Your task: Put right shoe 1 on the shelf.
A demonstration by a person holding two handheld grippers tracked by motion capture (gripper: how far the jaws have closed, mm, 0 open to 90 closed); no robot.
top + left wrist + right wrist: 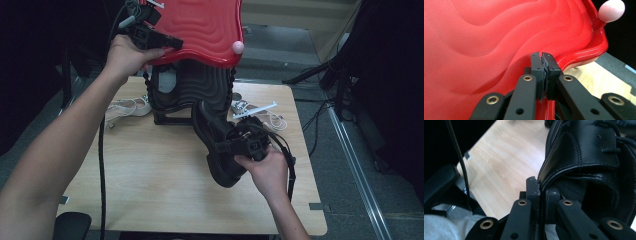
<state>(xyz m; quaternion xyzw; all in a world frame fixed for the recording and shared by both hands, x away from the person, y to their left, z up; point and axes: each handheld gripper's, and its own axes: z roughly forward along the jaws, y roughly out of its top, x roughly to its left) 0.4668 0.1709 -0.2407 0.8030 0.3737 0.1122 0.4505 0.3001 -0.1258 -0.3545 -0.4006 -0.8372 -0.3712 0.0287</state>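
While our left tongs (543, 65) pinch the rim of the raised red lid (200, 27), our right tongs (541, 188) clamp the black shoe's (217, 142) collar, lifted above the tabletop (150, 165)

The lid (200, 30) of the case is standing raised at the far side of the surface (150, 170), over the case's base (185, 92). The left tool (172, 44) is clamping the lid's near edge, with a knob (238, 47) sitting at the lid's right corner. In front and to the right of the base, a shoe (215, 145) is hanging above the surface, its collar pinched in the right tool (231, 146). Sandals (131, 106) are lying left of the base, and more (260, 114) are lying right of it.
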